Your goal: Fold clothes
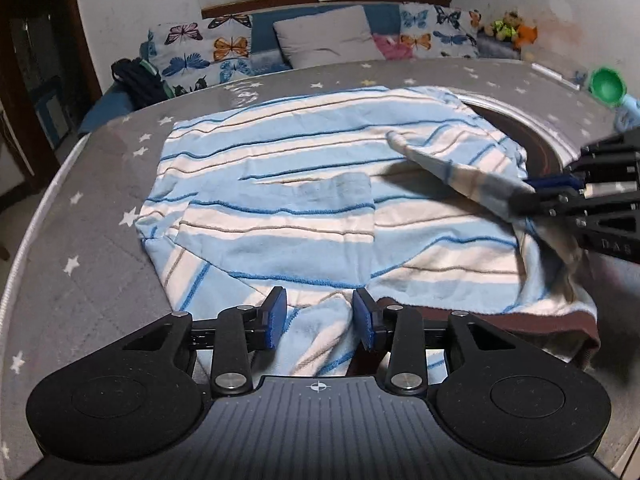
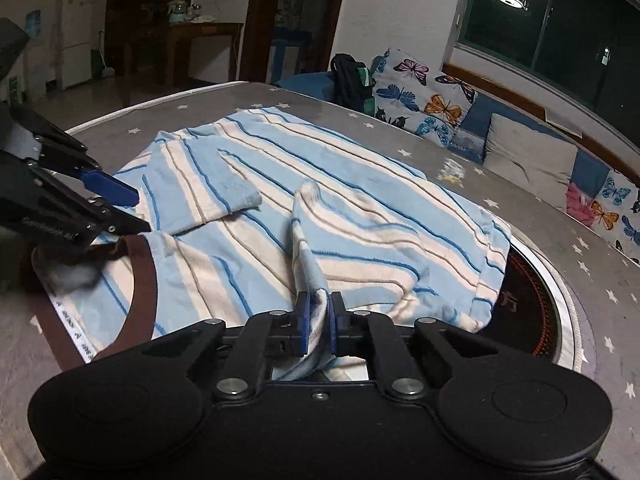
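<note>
A blue, white and tan striped T-shirt (image 1: 304, 184) with a brown collar (image 1: 560, 320) lies spread on the grey star-print table cover (image 1: 80, 208). Its left sleeve is folded in over the body. My left gripper (image 1: 320, 316) is open, jaws astride a bunched bit of shirt near the collar. My right gripper (image 2: 320, 316) is shut on the shirt's right sleeve (image 2: 308, 240) and holds it lifted over the body. The right gripper shows at the right in the left wrist view (image 1: 532, 196). The left gripper shows at the left in the right wrist view (image 2: 120, 208).
A round dark inset with a metal rim (image 2: 532, 292) lies in the table beside the shirt's hem. A green cup (image 1: 606, 85) stands at the far right. A sofa with butterfly cushions (image 1: 208, 52) and a grey pillow (image 1: 328, 36) runs behind the table.
</note>
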